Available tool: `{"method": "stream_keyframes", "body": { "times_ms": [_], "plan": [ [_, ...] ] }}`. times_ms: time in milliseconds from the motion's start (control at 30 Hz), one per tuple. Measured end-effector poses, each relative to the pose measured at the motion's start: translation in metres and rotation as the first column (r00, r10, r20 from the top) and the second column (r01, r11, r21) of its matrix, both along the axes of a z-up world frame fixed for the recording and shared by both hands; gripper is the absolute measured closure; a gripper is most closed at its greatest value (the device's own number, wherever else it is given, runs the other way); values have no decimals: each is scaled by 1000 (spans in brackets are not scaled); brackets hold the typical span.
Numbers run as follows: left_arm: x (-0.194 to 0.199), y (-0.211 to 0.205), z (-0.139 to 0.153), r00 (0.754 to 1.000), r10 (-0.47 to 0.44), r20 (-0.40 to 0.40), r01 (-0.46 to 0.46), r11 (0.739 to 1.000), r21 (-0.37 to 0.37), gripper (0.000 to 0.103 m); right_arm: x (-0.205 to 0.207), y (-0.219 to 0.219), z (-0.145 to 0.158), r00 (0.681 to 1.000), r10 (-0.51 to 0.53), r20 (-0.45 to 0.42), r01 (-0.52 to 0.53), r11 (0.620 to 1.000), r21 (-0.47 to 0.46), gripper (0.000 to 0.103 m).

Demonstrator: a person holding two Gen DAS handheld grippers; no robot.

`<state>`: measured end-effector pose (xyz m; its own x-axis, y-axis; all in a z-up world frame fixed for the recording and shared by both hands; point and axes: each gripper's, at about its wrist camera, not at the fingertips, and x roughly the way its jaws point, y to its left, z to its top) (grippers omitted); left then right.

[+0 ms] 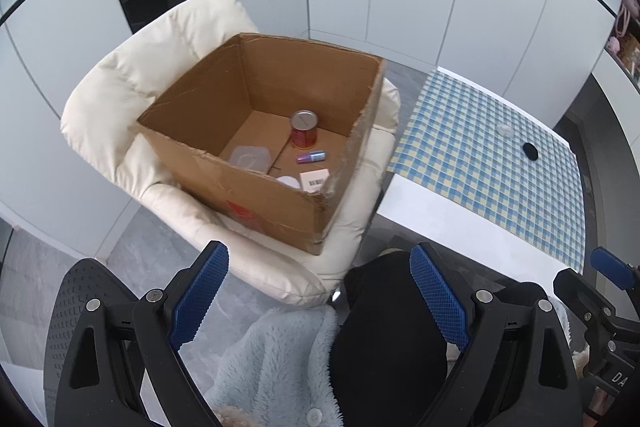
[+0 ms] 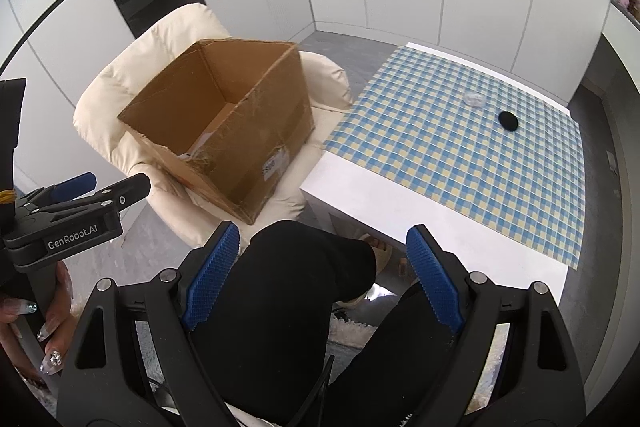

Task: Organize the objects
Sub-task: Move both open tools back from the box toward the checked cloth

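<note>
1. Cardboard box (image 1: 256, 131) sits on the cream padded chair (image 1: 132, 75), top open, just beside the white table (image 2: 400, 195) w/ the blue-and-yellow checked cloth (image 2: 460, 147).
2. Your left gripper (image 1: 320, 291) points steeply down, hovering over your lap near the box's front corner. Jaws spread wide, blue pads (image 1: 200, 295) clear of everything, nothing between them but the fluffy pale-blue garment (image 1: 280, 359) and black-clad knee (image 1: 384, 327) far below.
3. Your right gripper (image 2: 324, 275) is tilted down the same way, over your black-clad legs (image 2: 288, 299). Also released: pads well apart, gripping nothing.
4. Left wrist view only: the box interior. Red can (image 1: 304, 129) upright near the middle of the floor, small purple-and-blue tube (image 1: 311, 157) lying just in front of it, clear lidded container (image 1: 250, 159) to the left, white round lid (image 1: 289, 182) and barcoded white packet (image 1: 315, 179) by the near wall.
5. Right wrist view only: box's outer side w/ a white label (image 2: 276, 163); inside mostly hidden. Also your left hand (image 2: 36, 327), long decorated nails, wrapped round the left gripper's handle, and a sandalled foot (image 2: 378, 247) under the table edge.
6. Both views: still on the cloth, a black round object (image 2: 508, 120) and a small clear round container (image 2: 475, 99) near each other, well apart from the box.
</note>
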<state>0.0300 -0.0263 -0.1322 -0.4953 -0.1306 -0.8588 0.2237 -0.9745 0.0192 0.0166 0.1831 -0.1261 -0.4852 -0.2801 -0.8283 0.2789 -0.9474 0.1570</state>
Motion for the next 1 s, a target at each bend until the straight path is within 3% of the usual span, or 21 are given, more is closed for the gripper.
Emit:
{"method": "stream_keyframes", "body": {
  "times_ms": [367, 1000],
  "plan": [
    [-14, 38, -5, 996, -91, 11, 91, 996, 0, 10, 4, 39, -3, 995, -103, 13, 103, 995, -4, 15],
    [-28, 106, -8, 968, -249, 26, 250, 968, -9, 10, 19, 102, -8, 964, -263, 31, 264, 965, -11, 15]
  ]
}}
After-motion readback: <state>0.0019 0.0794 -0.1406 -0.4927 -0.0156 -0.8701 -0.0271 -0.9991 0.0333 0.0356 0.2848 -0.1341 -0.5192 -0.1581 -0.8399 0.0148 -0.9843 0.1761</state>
